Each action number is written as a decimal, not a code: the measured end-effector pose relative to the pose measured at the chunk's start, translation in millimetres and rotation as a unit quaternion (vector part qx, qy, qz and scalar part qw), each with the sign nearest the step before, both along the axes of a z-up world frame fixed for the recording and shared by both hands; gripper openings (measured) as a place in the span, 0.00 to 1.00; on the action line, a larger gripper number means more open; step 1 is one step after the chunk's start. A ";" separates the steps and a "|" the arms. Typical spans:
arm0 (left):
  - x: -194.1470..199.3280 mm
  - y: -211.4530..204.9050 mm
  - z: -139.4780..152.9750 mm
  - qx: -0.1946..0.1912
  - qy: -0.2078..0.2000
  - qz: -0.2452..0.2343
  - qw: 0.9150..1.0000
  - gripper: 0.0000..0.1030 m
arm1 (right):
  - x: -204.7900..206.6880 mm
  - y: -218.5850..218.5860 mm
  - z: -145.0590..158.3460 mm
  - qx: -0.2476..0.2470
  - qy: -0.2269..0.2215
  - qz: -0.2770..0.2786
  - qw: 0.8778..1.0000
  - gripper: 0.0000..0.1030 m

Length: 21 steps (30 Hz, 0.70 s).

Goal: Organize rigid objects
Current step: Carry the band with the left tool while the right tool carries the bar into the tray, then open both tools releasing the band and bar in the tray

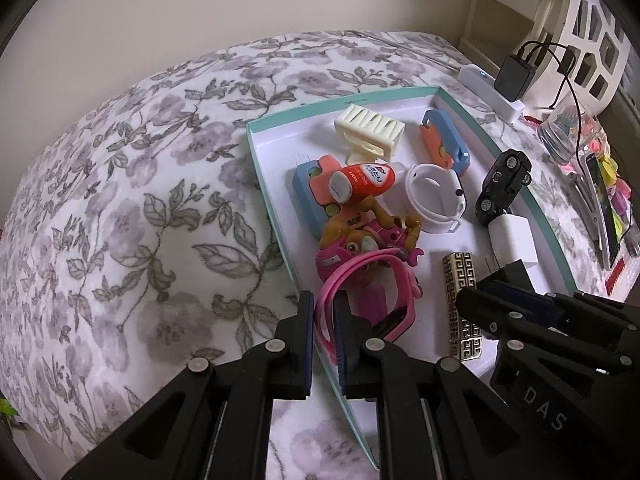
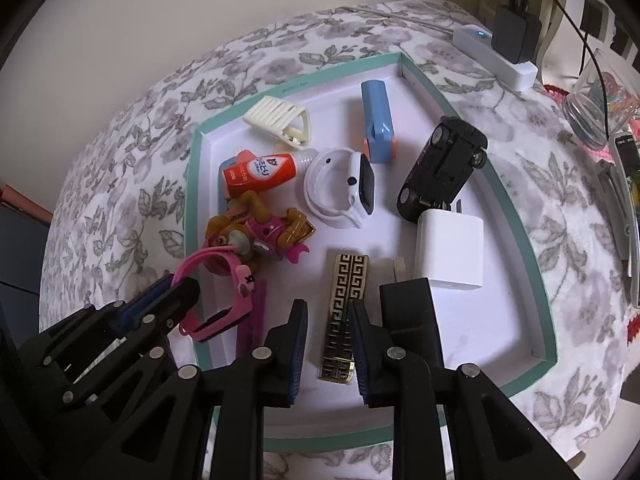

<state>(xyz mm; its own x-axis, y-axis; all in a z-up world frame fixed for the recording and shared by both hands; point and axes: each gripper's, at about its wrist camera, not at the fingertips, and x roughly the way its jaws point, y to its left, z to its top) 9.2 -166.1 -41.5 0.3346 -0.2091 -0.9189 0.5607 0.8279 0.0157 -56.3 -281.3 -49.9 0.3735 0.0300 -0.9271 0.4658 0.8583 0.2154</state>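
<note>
Left wrist view: the left hand-held gripper [image 1: 323, 344] is sitting at bottom centre, its jaws narrow and straddling the teal tray wall [image 1: 276, 220] together with the pink watch strap [image 1: 352, 280]; whether it is actually pinching them, cannot tell. The tray is lying on a floral bedspread [image 1: 120, 200]. Crowding the strap: a brown-and-pink toy figure [image 1: 360, 240] just above it, an orange glue bottle [image 1: 360, 178] lying over a blue-orange case [image 1: 312, 196]. Further up, a cream hair claw [image 1: 370, 128]; centre, a white smartwatch [image 1: 436, 196]; right, a black toy car [image 1: 504, 184] touching a white charger [image 1: 514, 240].

Right wrist view: the right hand-held gripper [image 2: 328, 344] is hovering at bottom centre, jaws partly open around a gold-and-black patterned lighter [image 2: 346, 312], the right pad close to its edge, the left pad apart. A black block [image 2: 408, 304] is standing just right of it. The left hand-held gripper is showing at lower left by the strap. At upper right, a power strip [image 2: 496, 54] and a glass jar [image 2: 596, 108] are sitting off the tray.
</note>
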 end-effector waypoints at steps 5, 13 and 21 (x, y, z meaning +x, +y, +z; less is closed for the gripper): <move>0.4 0.8 1.6 -0.011 0.005 0.000 1.000 0.10 | 0.6 -0.9 1.1 -0.002 -0.002 -0.004 1.000 0.23; 4.6 4.9 3.1 -0.039 0.030 0.004 0.999 0.16 | -3.3 -4.3 1.7 -0.002 -0.004 -0.015 1.000 0.23; 16.6 19.4 10.8 -0.050 0.016 0.038 0.998 0.48 | -1.4 -0.5 2.1 -0.008 -0.003 -0.009 1.000 0.27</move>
<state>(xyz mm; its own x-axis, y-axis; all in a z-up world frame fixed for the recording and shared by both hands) 25.9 -146.7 -30.8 0.3243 -0.2760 -0.9048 0.4956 0.8643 -0.0860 -57.8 -281.8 -47.8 0.3800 0.0081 -0.9250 0.4799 0.8531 0.2046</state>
